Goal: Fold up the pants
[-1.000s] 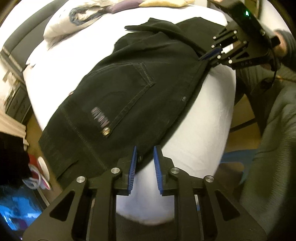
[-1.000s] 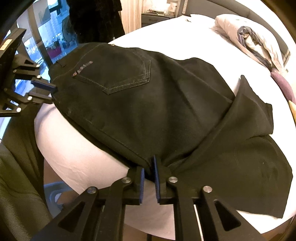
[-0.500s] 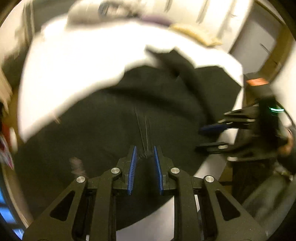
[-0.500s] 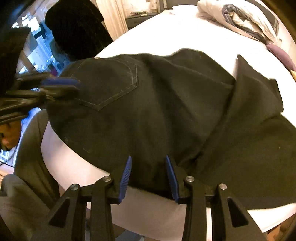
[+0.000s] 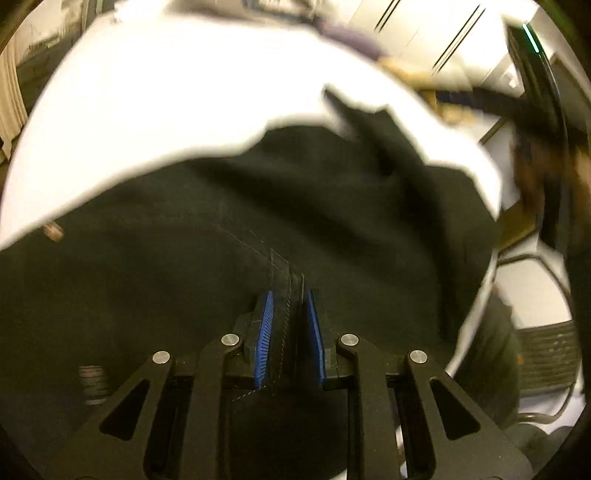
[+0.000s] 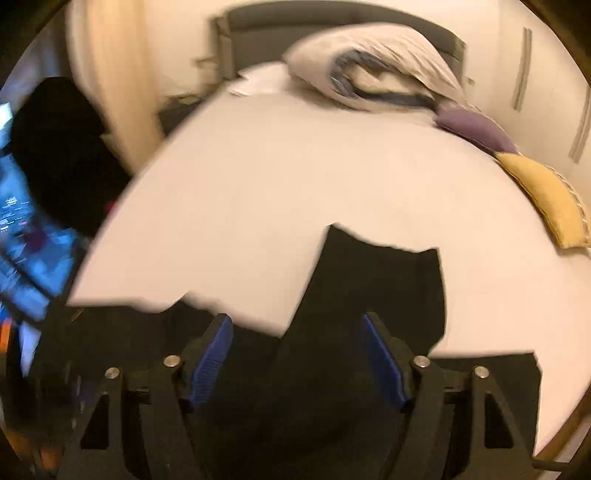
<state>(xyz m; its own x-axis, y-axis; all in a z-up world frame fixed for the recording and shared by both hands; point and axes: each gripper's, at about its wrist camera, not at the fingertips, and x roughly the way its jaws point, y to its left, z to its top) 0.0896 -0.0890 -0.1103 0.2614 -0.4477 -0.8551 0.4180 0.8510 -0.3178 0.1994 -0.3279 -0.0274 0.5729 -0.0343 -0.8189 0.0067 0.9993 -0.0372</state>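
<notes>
Black pants (image 5: 258,206) lie spread on a white bed (image 5: 166,92). My left gripper (image 5: 288,306) is shut on a stitched seam of the pants, the cloth pinched between its blue pads (image 5: 264,328). In the right wrist view the pants (image 6: 376,280) lie below my right gripper (image 6: 297,332), whose jaws are opening wide above the cloth with nothing pressed between them. One leg end points up the bed. The right gripper's black body (image 5: 535,74) shows blurred at the far right of the left wrist view.
A rolled white duvet (image 6: 369,66), a purple cushion (image 6: 472,125) and a yellow cushion (image 6: 546,199) lie at the head of the bed by a grey headboard (image 6: 332,18). A dark garment (image 6: 55,147) hangs left, by a curtain (image 6: 110,74). A person's dark sleeve (image 5: 491,354) is at right.
My right gripper let go of the pants' edge, opened wide and lifted away over the bed. My left gripper, still shut on the seam, carried the cloth across and rolled.
</notes>
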